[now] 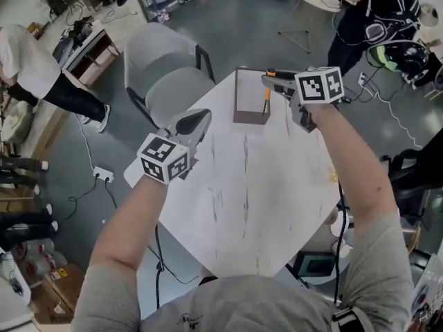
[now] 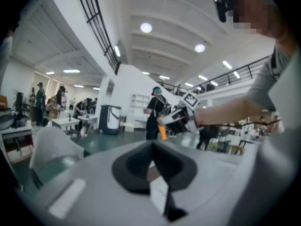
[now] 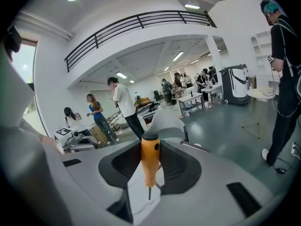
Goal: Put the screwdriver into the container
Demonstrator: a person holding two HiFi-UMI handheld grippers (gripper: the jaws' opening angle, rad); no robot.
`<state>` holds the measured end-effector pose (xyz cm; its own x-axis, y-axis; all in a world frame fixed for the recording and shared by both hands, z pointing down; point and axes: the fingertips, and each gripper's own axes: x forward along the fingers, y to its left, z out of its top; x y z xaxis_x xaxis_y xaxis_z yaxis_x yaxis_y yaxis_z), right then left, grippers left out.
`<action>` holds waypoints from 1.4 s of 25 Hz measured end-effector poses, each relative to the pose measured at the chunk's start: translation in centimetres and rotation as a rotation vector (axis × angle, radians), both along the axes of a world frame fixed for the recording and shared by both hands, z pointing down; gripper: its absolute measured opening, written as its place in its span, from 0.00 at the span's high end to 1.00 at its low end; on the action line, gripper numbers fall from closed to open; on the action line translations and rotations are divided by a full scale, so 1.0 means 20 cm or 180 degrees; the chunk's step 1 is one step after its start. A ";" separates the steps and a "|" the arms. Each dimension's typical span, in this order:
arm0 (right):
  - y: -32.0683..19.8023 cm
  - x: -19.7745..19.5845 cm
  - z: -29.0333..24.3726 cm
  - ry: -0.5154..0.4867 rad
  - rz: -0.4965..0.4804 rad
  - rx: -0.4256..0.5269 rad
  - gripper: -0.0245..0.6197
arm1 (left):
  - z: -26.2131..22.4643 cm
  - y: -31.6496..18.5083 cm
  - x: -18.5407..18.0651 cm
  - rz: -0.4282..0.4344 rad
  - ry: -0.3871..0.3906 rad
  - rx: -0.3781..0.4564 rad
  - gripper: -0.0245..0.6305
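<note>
A brown open-topped container [image 1: 250, 119] stands at the far end of the white table [image 1: 242, 206]. My right gripper [image 1: 270, 81] is shut on the orange handle of the screwdriver [image 1: 266, 101], which hangs tip-down at the container's right wall. Whether its tip is inside I cannot tell. In the right gripper view the right gripper [image 3: 150, 142] clamps the screwdriver [image 3: 149, 161] upright between its pads. My left gripper [image 1: 192, 124] hovers over the table's left edge, shut with nothing in it. The left gripper [image 2: 151, 144] looks toward the right gripper [image 2: 178, 121] and the screwdriver [image 2: 162, 131].
A grey chair [image 1: 166, 68] stands just beyond the table's far left corner. A power strip [image 1: 102, 175] and cables lie on the floor to the left. A person in black [image 1: 374, 12] stands at the far right, and a person in white [image 1: 34, 64] at the far left.
</note>
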<state>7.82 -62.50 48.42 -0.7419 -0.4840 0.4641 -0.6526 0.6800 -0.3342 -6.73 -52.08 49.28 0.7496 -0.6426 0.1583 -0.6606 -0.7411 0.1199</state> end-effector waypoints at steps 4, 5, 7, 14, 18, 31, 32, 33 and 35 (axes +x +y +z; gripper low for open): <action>-0.13 -0.01 0.09 -0.0044 0.0113 -0.0071 0.78 | 0.06 -0.07 0.00 0.0019 -0.0002 -0.0042 0.96; -0.16 -0.02 0.12 -0.0037 0.0131 -0.0084 0.78 | 0.08 -0.08 0.00 0.0023 -0.0005 -0.0048 0.96; -0.21 -0.03 0.17 -0.0010 0.0162 -0.0115 0.78 | 0.10 -0.11 0.00 0.0029 -0.0011 -0.0059 0.96; -0.35 0.00 0.36 0.0050 0.0323 -0.0259 0.78 | 0.17 -0.18 -0.01 0.0062 -0.0023 -0.0095 0.96; -0.39 -0.01 0.45 0.0090 0.0347 -0.0363 0.78 | 0.21 -0.20 -0.02 0.0070 -0.0030 -0.0102 0.96; -0.50 -0.10 0.71 0.0300 0.0451 -0.0800 0.78 | 0.29 -0.26 -0.05 0.0133 -0.0029 -0.0087 0.96; -0.51 -0.11 0.72 0.0307 0.0468 -0.0819 0.78 | 0.29 -0.26 -0.05 0.0136 -0.0024 -0.0089 0.96; -0.51 -0.11 0.74 0.0320 0.0490 -0.0836 0.78 | 0.30 -0.26 -0.05 0.0140 -0.0017 -0.0091 0.96; -0.53 -0.10 0.77 0.0372 0.0538 -0.0855 0.78 | 0.31 -0.26 -0.05 0.0151 -0.0010 -0.0094 0.96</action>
